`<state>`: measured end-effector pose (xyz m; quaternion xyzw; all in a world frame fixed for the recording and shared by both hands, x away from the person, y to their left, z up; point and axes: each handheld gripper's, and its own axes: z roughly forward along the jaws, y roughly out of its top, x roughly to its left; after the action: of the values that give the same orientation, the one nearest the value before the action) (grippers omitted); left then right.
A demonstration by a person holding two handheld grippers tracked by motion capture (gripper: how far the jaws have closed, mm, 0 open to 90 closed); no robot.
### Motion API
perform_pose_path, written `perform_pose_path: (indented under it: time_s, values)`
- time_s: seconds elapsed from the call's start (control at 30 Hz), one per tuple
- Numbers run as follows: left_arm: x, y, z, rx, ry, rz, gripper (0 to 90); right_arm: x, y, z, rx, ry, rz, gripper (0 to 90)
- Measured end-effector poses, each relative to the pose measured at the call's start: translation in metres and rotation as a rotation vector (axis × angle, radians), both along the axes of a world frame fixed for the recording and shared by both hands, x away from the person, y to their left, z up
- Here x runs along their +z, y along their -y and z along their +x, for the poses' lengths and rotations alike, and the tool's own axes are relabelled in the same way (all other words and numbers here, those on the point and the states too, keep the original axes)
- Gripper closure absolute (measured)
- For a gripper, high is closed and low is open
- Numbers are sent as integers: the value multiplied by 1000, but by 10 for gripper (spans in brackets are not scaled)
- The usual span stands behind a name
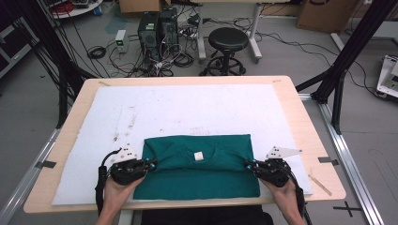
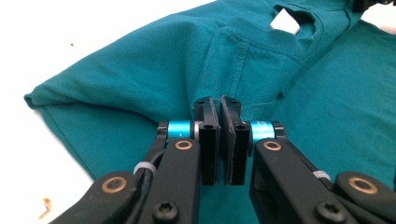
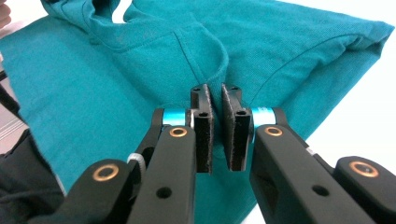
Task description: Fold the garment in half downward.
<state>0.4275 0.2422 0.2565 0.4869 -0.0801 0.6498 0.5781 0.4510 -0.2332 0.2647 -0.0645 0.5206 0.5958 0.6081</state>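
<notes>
A teal T-shirt (image 1: 197, 180) lies folded on the white foam sheet (image 1: 187, 108), its upper part turned down toward me with the white neck label (image 1: 199, 156) facing up. My left gripper (image 1: 152, 163) is at the shirt's left edge, my right gripper (image 1: 247, 164) at its right edge. In the left gripper view the jaws (image 2: 219, 105) are pressed together on a seam of the shirt (image 2: 140, 60), with the label (image 2: 285, 21) beyond. In the right gripper view the jaws (image 3: 215, 93) pinch a curved seam of the shirt (image 3: 289, 42), a thin gap showing between the pads.
The foam sheet covers most of a wooden table (image 1: 302, 126). A thin wooden stick (image 1: 320, 183) lies near the table's right front corner. Beyond the table stand a black stool (image 1: 228, 40), computer towers (image 1: 157, 28) and cables on the floor. Black frame posts (image 1: 347, 51) flank the table.
</notes>
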Motion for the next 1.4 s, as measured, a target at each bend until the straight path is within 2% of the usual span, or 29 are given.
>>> perform_pose_path:
  time_s: [0.13, 0.2, 0.3, 0.37, 0.43, 0.6, 0.67, 0.77, 0.83, 0.9, 1.0, 1.1, 1.27, 1.4]
  values:
    - [0, -1, 3, 4, -18, 14, 855, -3, -1, 5, -23, -19, -6, 837]
    - [2, -2, 3, -5, -36, 12, 785, -3, -2, 5, -27, -22, 6, 721]
    - [4, -5, -4, -52, -29, 9, 663, -1, -1, 0, -9, -30, 10, 579]
    - [7, -4, -11, -74, -15, 14, 622, 2, -2, -4, -1, -31, 11, 562]
    - [12, 0, -17, -77, -8, 21, 607, 6, -5, -9, 4, -32, 12, 505]
    - [28, 19, -24, -59, -10, 39, 606, 21, -16, -16, 9, -55, 4, 487]
    - [36, 26, -22, -53, -43, 43, 599, 27, -22, -16, -1, -60, -1, 487]
    - [42, 35, -15, -9, -87, 42, 599, 33, -30, -12, -37, -93, 5, 476]
    - [43, 38, -9, 27, -105, 42, 614, 35, -34, -7, -61, -120, 1, 529]
    - [41, 38, -7, 27, -104, 62, 700, 34, -35, -2, -67, -127, -9, 625]
    - [35, 35, -8, 13, -93, 89, 815, 32, -32, 1, -35, -146, -38, 746]
    - [28, 31, -10, 10, -83, 109, 870, 27, -26, -1, -10, -157, -58, 832]
    - [16, 23, -11, -17, -95, 135, 875, 13, -18, -3, 13, -147, -79, 856]
    - [5, 20, -8, -16, -112, 162, 875, 2, -15, 0, -1, -156, -102, 856]
